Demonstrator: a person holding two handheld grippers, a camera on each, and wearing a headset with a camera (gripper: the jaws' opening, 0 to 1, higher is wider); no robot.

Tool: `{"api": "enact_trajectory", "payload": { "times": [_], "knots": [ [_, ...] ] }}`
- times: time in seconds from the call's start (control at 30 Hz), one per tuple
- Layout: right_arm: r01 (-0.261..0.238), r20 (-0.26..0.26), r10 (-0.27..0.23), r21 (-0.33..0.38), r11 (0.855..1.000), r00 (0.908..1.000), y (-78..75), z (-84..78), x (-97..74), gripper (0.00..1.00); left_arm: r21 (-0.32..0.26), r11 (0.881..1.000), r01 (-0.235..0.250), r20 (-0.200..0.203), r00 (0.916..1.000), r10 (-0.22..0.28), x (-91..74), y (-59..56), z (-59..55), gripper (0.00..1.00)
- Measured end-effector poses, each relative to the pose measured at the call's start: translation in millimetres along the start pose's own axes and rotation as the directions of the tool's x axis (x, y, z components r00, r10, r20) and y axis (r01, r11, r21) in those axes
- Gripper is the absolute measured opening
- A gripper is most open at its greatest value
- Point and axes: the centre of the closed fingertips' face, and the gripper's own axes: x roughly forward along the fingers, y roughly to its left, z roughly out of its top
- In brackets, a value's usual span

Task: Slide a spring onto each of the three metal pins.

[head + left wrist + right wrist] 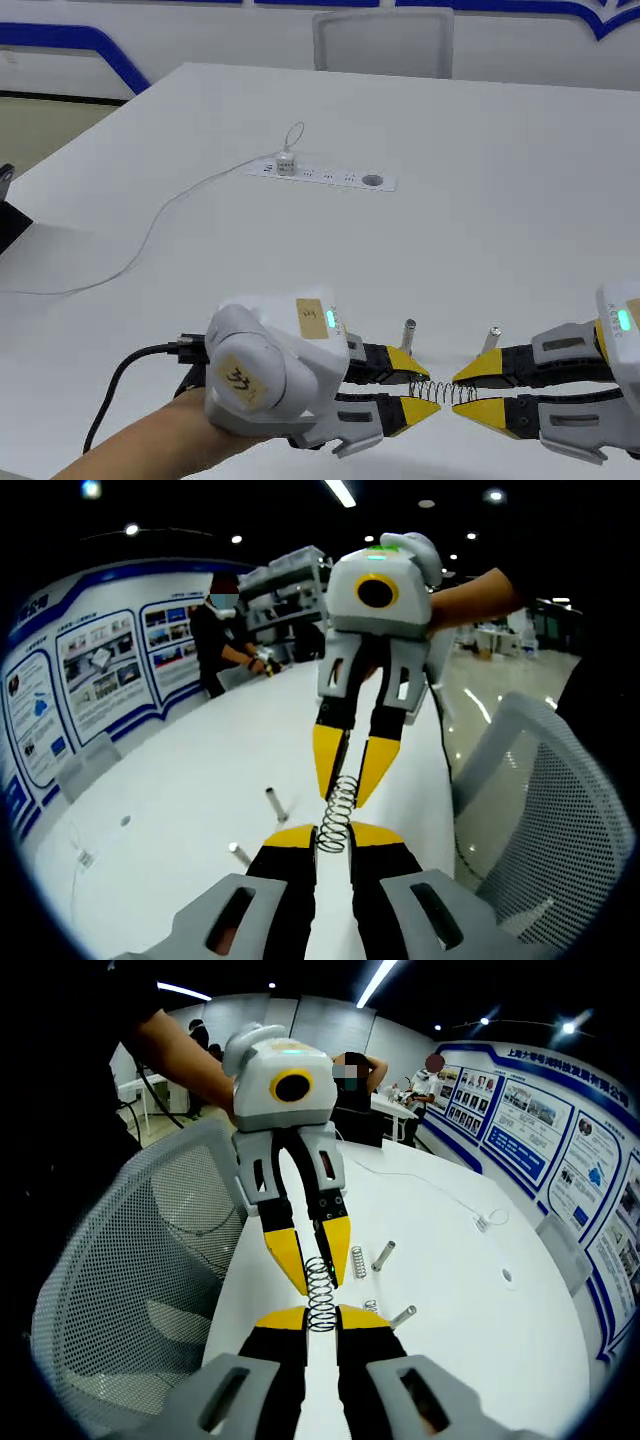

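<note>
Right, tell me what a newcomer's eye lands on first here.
Two yellow-tipped grippers meet nose to nose at the near edge of the white table: the left gripper and the right gripper each pinch one end of a small spring held between them. Just behind stand two upright metal pins, both bare. Farther back lies a power strip.

Silver spring [440, 392]; white table [450, 260].
</note>
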Motion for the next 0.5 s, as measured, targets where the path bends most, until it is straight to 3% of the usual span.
{"api": "enact_trajectory", "payload": {
  "times": [0.03,0.07,0.37,0.5],
  "knots": [
    [0.004,-0.001,-0.004,-0.010,1.000,1.0000,-0.9,0.1,-0.7,0.11,0.062,0.998,-0.013,0.007,0.9999,0.013,-0.8,0.2,2.8,0.10],
    [0.003,-0.001,-0.003,-0.014,1.000,1.0000,-1.2,0.6,-1.3,0.11,0.078,0.997,-0.005,0.003,1.0000,0.005,-0.8,-1.9,2.7,0.10],
    [0.006,0.011,-0.005,-0.036,0.999,0.9999,-3.2,2.6,-2.8,0.12,0.072,0.997,-0.008,0.009,0.9999,0.007,-1.4,-0.2,3.5,0.09],
    [0.008,0.020,-0.008,-0.003,1.000,0.9998,-6.0,3.0,-3.9,0.15,0.064,0.998,-0.012,0.030,0.9995,0.010,-3.4,1.4,8.5,0.09]
  ]
}}
